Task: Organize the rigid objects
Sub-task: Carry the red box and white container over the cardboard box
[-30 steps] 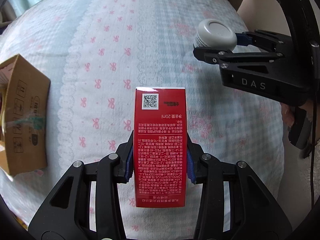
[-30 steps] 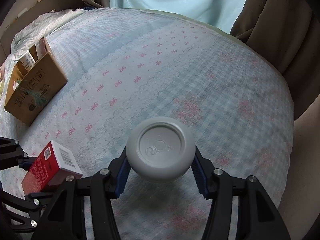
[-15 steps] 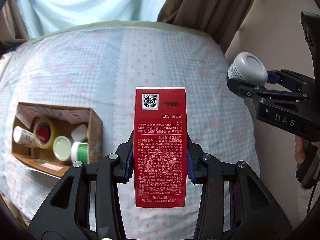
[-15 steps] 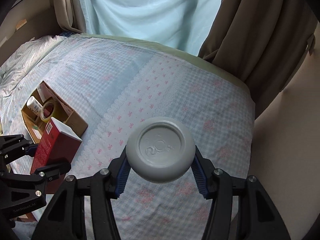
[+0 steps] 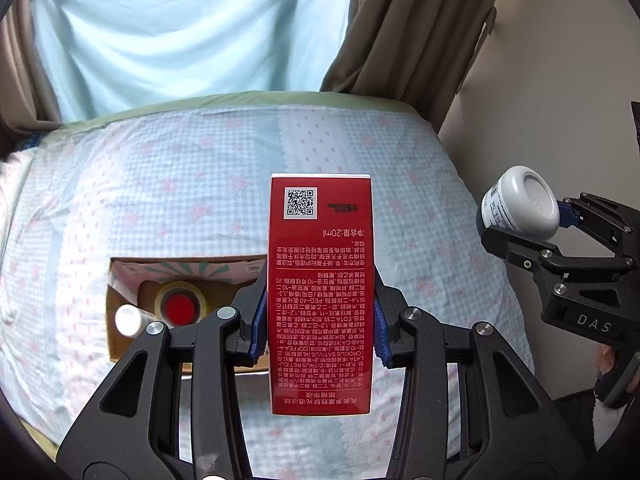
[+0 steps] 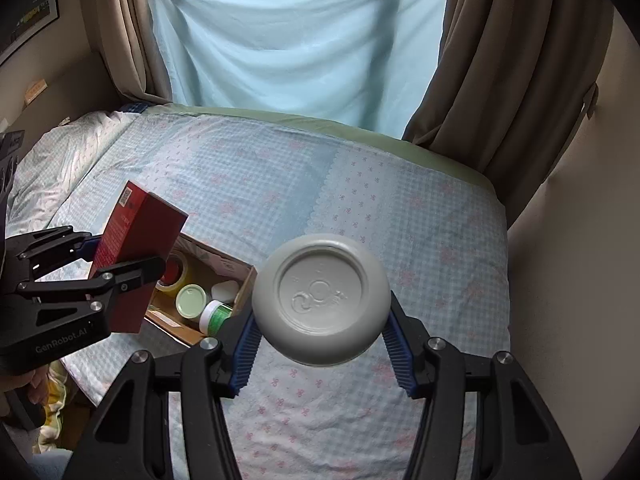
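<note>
My left gripper (image 5: 320,330) is shut on a tall red carton (image 5: 320,292) printed with white text and a QR code, held high above the bed. In the right wrist view the same red carton (image 6: 138,256) and left gripper (image 6: 108,258) show at the left. My right gripper (image 6: 322,338) is shut on a round white jar (image 6: 322,298), its base facing the camera. From the left wrist, that jar (image 5: 520,210) hangs at the right edge. An open cardboard box (image 6: 236,270) lies on the bed below, partly hidden by the carton.
The box (image 5: 120,296) holds a roll of yellow tape (image 5: 182,306), a white bottle (image 5: 128,320), a pale green lid (image 6: 191,300) and a green-labelled jar (image 6: 216,314). A checked blue bedspread (image 6: 360,208) covers the bed. Curtains (image 6: 500,80) hang behind; a wall (image 6: 580,260) borders the right.
Both grippers have risen well above the bed, each still gripping its object. The view has widened: the box has come under the left gripper, and the curtains have come into sight.
</note>
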{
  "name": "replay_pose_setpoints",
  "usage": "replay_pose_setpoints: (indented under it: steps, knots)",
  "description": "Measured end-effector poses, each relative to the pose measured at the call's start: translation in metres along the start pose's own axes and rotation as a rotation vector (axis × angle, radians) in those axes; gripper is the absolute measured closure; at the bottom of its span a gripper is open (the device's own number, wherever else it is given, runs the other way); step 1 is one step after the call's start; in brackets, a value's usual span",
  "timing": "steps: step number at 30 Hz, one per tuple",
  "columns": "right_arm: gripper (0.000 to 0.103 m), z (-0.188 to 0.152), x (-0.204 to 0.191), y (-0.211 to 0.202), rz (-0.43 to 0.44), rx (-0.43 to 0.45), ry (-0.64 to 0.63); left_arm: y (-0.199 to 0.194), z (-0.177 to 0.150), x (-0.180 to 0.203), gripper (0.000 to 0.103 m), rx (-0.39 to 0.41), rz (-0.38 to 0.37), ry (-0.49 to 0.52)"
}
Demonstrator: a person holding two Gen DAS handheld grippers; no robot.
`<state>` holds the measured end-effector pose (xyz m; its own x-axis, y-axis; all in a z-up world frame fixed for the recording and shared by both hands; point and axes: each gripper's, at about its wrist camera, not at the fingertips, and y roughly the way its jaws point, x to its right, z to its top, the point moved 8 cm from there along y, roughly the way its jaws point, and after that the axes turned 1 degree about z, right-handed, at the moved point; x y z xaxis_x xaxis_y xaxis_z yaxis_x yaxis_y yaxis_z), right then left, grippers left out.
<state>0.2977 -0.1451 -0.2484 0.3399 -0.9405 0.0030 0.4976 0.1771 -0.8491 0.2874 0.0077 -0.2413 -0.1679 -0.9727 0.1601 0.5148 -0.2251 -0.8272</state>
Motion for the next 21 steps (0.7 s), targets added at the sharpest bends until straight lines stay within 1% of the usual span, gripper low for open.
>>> replay_pose_setpoints:
  steps: [7, 12, 17, 21]
  knots:
    - [0.051, 0.002, -0.074, 0.012, -0.009, -0.031, 0.163, -0.010, -0.024, -0.070, 0.066, -0.052, -0.065, 0.079]
    - [0.051, -0.003, -0.116, 0.035, 0.007, -0.074, 0.273, -0.002, -0.041, -0.119, 0.066, -0.099, -0.073, 0.109]
    - [0.051, -0.007, -0.144, 0.072, 0.020, -0.139, 0.311, 0.020, -0.058, -0.153, 0.066, -0.142, -0.056, 0.112]
    - [0.051, -0.009, -0.152, 0.103, 0.033, -0.187, 0.346, 0.047, -0.069, -0.169, 0.066, -0.183, -0.054, 0.118]
